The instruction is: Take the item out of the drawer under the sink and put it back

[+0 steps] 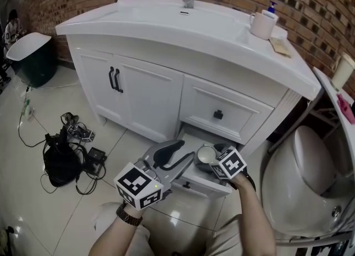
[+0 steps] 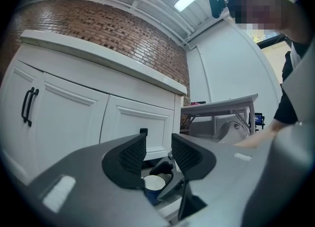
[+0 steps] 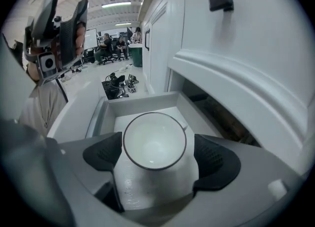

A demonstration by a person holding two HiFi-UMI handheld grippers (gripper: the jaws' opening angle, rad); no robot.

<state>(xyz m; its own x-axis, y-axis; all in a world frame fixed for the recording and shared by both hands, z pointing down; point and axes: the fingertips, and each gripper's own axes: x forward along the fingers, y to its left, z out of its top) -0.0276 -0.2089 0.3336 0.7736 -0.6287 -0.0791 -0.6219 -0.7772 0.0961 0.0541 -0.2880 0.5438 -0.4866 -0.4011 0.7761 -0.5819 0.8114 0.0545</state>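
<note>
The bottom drawer (image 1: 206,186) of the white sink cabinet stands pulled out. A white cup (image 1: 206,154) stands upright in it, mouth up. My right gripper (image 1: 214,158) reaches down into the drawer. In the right gripper view the cup (image 3: 154,142) sits between the black pads (image 3: 216,159) of the right gripper (image 3: 157,156), whose jaws stand wide apart and open. My left gripper (image 1: 176,156) hovers just left of the cup over the drawer front, open with nothing between its fingers. From the left gripper (image 2: 156,153) view the cup (image 2: 154,183) shows below.
Above the open drawer is a closed drawer with a black knob (image 1: 218,114). Cabinet doors with black handles (image 1: 115,79) are to the left. A toilet (image 1: 313,174) stands close on the right. A black bag and cables (image 1: 64,157) lie on the tiled floor at the left.
</note>
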